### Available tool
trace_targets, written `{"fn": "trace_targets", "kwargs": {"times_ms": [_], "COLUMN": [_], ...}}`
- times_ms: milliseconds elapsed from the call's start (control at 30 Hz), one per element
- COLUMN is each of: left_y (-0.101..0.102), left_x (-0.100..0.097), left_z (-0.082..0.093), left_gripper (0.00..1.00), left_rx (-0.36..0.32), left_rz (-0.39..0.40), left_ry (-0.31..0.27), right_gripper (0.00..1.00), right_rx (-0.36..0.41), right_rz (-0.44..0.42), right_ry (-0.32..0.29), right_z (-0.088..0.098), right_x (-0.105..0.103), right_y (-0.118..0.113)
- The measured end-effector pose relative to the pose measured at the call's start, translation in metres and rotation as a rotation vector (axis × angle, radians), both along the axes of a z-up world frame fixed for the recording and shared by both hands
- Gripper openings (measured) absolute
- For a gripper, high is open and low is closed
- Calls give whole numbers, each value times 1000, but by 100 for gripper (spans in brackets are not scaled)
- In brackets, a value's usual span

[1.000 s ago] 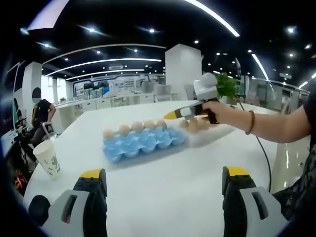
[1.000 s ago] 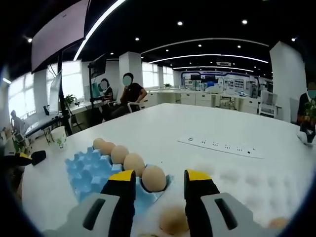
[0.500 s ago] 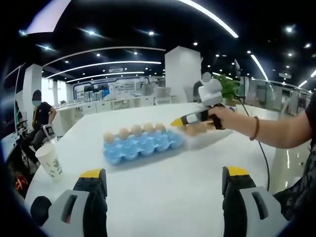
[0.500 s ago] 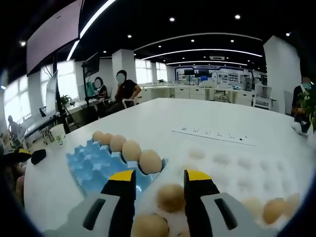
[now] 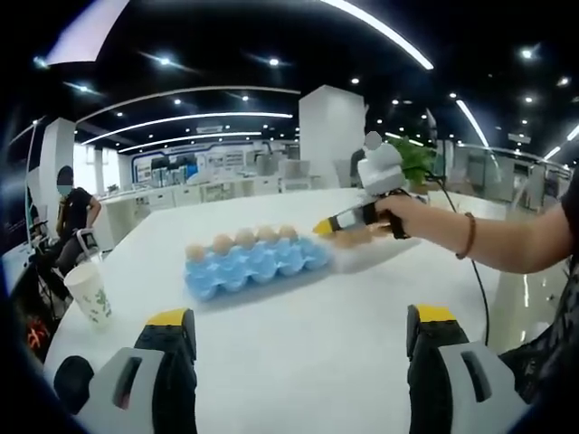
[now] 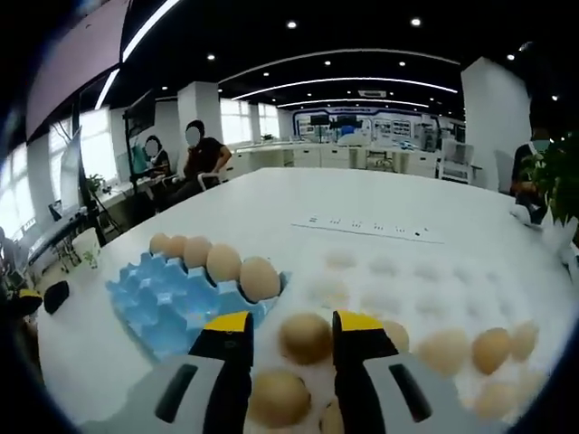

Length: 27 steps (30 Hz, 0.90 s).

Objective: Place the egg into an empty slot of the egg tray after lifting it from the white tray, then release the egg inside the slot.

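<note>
Right gripper view: right gripper (image 6: 289, 330), yellow-tipped jaws narrowly parted, hovers over the white tray (image 6: 425, 289), a dimpled foam-like sheet. An egg (image 6: 305, 336), smooth, tan and oval, lies between the tips; contact cannot be told. 4 eggs fill the far row of the blue moulded egg tray (image 6: 154, 303). Left gripper view: left gripper (image 5: 298, 330), jaws wide and empty, hangs above the glossy white table (image 5: 298, 307) beside a printed paper cup (image 5: 93, 291).

Grey hand-held gripper (image 5: 294, 339), yellow-capped black jaws; beaded bracelet (image 5: 469, 237) on wrist; dark top.
</note>
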State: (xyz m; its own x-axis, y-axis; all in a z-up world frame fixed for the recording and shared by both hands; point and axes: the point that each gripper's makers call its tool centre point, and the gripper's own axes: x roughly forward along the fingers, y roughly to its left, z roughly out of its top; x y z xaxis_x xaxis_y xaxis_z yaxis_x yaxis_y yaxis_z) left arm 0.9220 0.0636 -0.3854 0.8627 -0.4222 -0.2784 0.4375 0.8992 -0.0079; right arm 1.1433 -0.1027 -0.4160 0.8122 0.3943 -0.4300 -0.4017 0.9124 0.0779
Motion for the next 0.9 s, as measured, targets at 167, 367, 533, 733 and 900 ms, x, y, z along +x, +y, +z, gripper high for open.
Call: {"fn": "trace_targets", "kwargs": {"times_ms": [167,367,533,733,900], "left_y": [0,-1,-2,2,3], "left_x": [-2,-3,-5,-4,-2], "left_z": [-4,-6,-7,-5,-8], "left_gripper": [99,99,99,99,99], "left_rx": [2,9,20,19,27], "left_rz": [1,-3,-9,-16,-24], "left_ry": [8,8,6,-8,-5], "right_gripper": [33,31,33,33,29], "right_rx": [-51,-70,-96,-108,-82], "right_rz": [-42,-118,-158,-176,-193], "right_ry": [37,68,83,96,92], "right_z": [-7,-12,-14,-15,-15], "right_x": [3,2,2,2,4], "right_y": [0,-3,-2,-5,-8]}}
